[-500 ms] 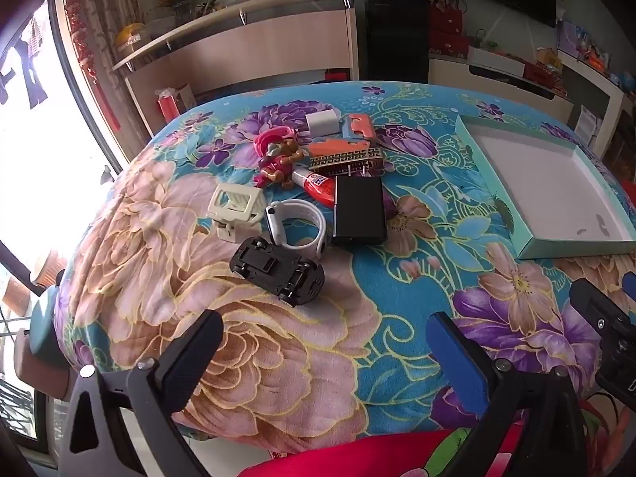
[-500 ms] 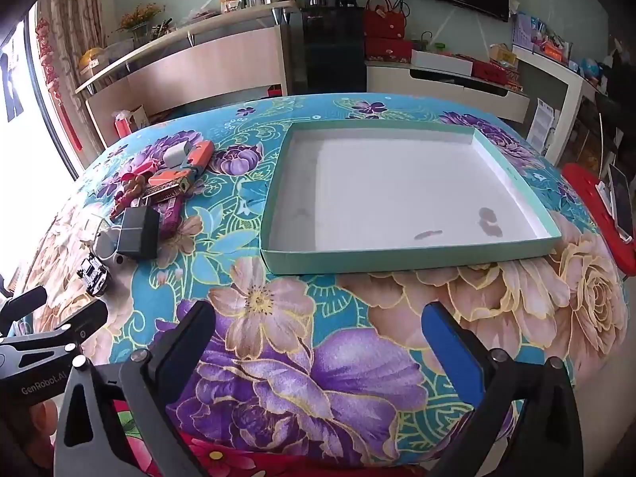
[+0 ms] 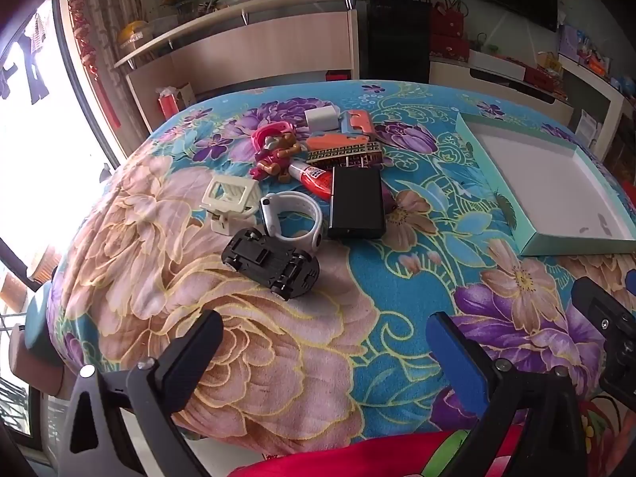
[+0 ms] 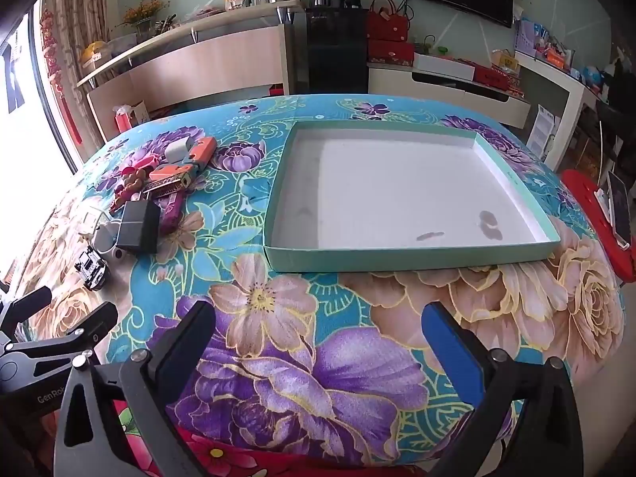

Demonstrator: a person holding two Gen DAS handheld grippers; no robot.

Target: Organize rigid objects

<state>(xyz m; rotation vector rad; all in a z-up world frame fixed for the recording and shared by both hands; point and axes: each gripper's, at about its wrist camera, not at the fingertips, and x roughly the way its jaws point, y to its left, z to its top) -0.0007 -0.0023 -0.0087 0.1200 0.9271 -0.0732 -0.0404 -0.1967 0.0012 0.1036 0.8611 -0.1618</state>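
Both the left hand-held gripper and the right hand-held gripper hung wide apart, holding nothing, over the worktop's near edge; an overturned black toy car lay toward its left edge, the shallow teal tray toward its right

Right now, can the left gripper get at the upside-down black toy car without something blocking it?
Probably yes. The left gripper has its jaws wide open and empty, and the black toy car is the nearest item of the pile, with only bare tablecloth between. The white watch lies close behind it.
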